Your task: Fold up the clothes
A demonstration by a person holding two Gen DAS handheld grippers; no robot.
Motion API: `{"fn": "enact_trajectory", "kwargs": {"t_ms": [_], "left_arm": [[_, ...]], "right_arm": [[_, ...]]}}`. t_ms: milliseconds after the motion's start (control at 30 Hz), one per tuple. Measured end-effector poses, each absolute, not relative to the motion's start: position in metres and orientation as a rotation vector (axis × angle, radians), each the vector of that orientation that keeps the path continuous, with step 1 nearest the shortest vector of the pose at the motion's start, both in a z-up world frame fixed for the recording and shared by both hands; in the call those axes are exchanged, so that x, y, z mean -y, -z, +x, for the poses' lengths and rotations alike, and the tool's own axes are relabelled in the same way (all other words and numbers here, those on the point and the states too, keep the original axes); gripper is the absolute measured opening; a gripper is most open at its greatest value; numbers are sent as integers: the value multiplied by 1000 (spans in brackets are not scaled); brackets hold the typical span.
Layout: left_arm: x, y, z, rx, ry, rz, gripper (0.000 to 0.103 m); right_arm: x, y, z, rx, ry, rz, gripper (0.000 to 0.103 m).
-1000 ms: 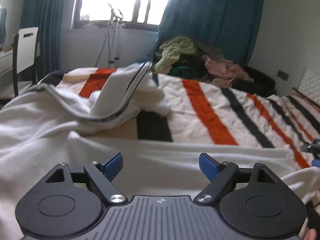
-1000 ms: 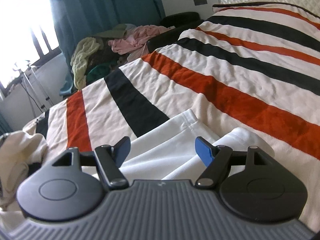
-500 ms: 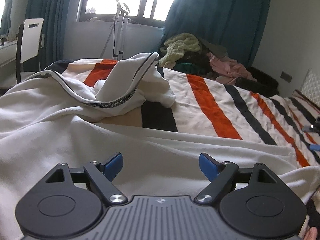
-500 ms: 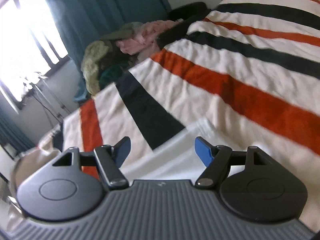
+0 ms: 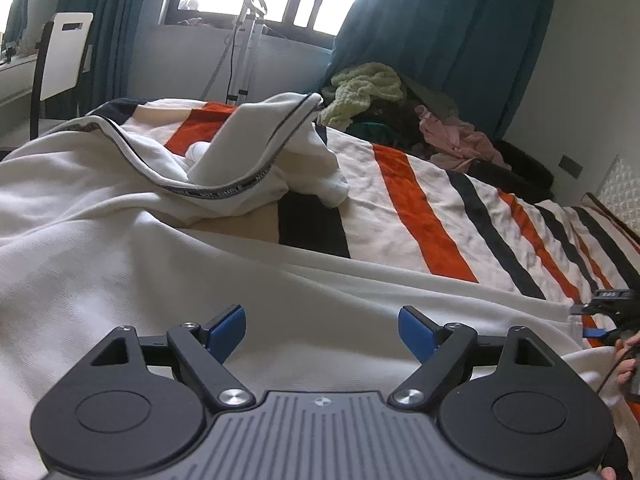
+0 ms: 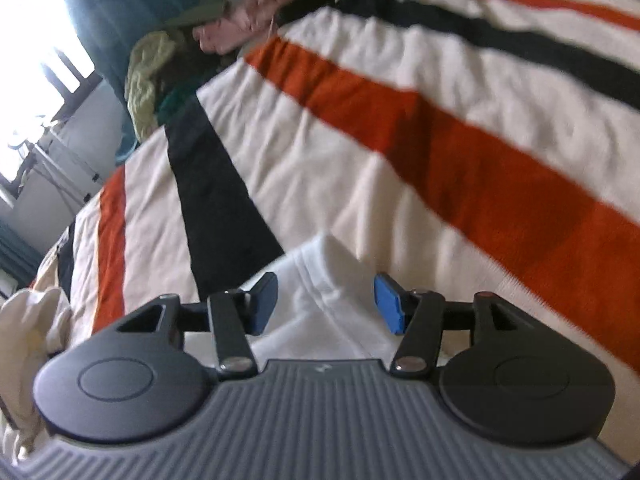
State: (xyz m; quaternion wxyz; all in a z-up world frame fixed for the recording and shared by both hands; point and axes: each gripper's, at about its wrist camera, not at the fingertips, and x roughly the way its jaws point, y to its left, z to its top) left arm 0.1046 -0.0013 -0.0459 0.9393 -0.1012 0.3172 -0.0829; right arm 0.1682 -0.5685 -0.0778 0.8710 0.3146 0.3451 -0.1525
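A white garment (image 5: 168, 264) with black-trimmed edges lies spread over the striped bed (image 5: 416, 216), its far part bunched in a heap (image 5: 256, 160). My left gripper (image 5: 322, 330) hovers open just above the cloth, nothing between its blue pads. In the right wrist view, a raised corner of the same white garment (image 6: 328, 280) stands between the blue pads of my right gripper (image 6: 326, 304), which is open and narrower than before; the pads are apart from the cloth. The right gripper (image 5: 600, 320) and a hand show at the left view's right edge.
A pile of clothes (image 5: 400, 120) in green, pink and dark colours sits at the bed's far end by blue curtains (image 5: 432, 32). A chair (image 5: 60, 56) and a metal stand (image 5: 244, 48) are near the window. The striped bedspread (image 6: 440, 128) stretches to the right.
The right gripper tilted and dropped toward the garment's corner, and its fingers closed partway around it. The left gripper lowered slightly over the cloth and stayed open.
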Motion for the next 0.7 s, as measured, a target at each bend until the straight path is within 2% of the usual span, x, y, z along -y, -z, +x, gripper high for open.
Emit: {"fn": "enact_trajectory", "kwargs": {"t_ms": [67,133,200,267,433,533,667,700], "left_arm": [[5,47,106,-651,175,-206,85],[6,48,106,-652,178,-202,85],[8,49,107,-652,180,-198,85],[10,50,108,-652,182,-194,85],[14,53,109,-649,187,-178,85],[18,54,109,-644,188,-157,85],[23,54,108,-631,189,-132,85],[24,54,108,-627,189,-126,85]], "right_arm": [[568,84,174,-742,313,639,52],[565,87,180,-753,315,607,41],[561,86,183,-747,310,570,19],[556,84,186,-736,307,533,12],[556,56,176,-551,370,548,11],[548,58,181,-545,405,487,12],[541,57,182,-565,425,446,20],[540,54,180,-561,423,450,29]]}}
